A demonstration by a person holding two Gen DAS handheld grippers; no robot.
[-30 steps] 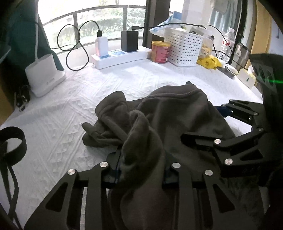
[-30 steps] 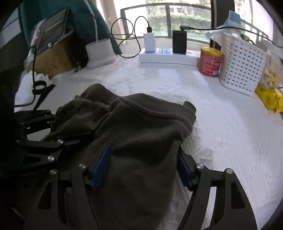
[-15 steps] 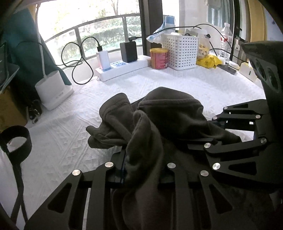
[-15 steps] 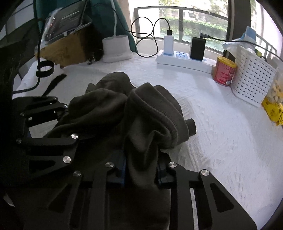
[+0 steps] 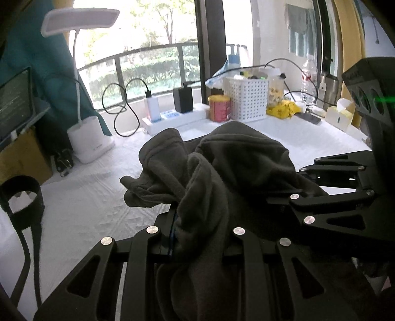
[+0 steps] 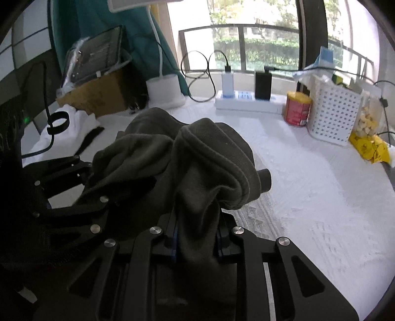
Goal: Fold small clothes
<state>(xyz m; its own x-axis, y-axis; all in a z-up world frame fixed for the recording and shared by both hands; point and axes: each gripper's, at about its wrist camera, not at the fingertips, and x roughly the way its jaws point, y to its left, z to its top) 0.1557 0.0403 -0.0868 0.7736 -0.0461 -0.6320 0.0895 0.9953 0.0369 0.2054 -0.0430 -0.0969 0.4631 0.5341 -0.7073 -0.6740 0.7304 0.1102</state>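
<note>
On the white-covered table (image 5: 81,197) we see a dark grey garment (image 5: 237,158) bunched up in the near middle, and both grippers have hold of it. From the left wrist view, our left gripper (image 5: 200,234) is nearly closed, pinching a thick fold of the cloth between its blue-edged pads, with the cloth rising in a ridge just beyond the fingers. The right gripper (image 5: 293,195) comes in from the right of that picture, its black linkage lying against the garment's right side; how it grips is hidden there. The right wrist view settles it: the right gripper (image 6: 197,234) is closed narrow on another gathered fold, and a rolled cuff (image 6: 264,179) sticks out to the right of the bundle. There the left gripper (image 6: 106,197) shows at the left, pressed into the cloth.

Only the left view shows the lamp head (image 5: 79,19) above its white base (image 5: 90,138), a tissue box (image 5: 338,118) and a water bottle (image 5: 308,74) at the far right. Only the right view shows the cardboard box (image 6: 98,96) with a screen on it at the far left. Both show the power strip (image 6: 246,102), the red can (image 6: 297,112) and the white basket (image 6: 333,116) along the far edge by the window.
</note>
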